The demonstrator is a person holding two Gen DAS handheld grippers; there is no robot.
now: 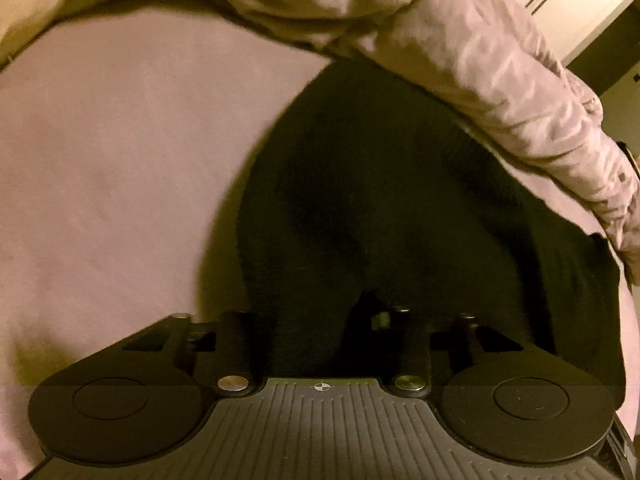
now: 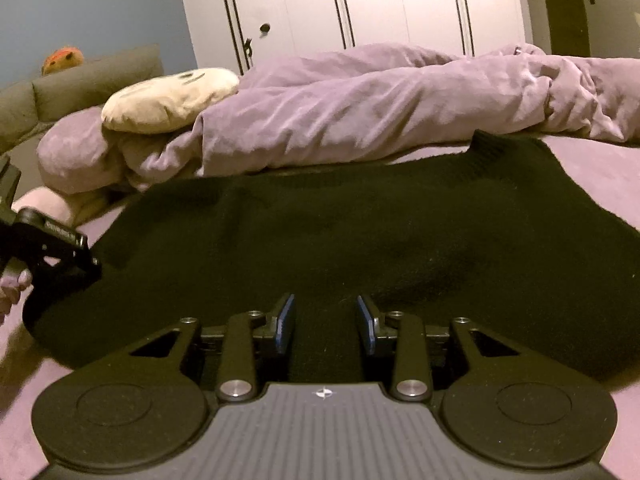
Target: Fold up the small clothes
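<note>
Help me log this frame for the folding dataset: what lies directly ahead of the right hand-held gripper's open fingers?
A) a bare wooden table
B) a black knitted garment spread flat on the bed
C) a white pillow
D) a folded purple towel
B: in the right wrist view the right hand-held gripper has its jaws apart over the black knitted garment, which lies spread on the purple bed sheet.
</note>
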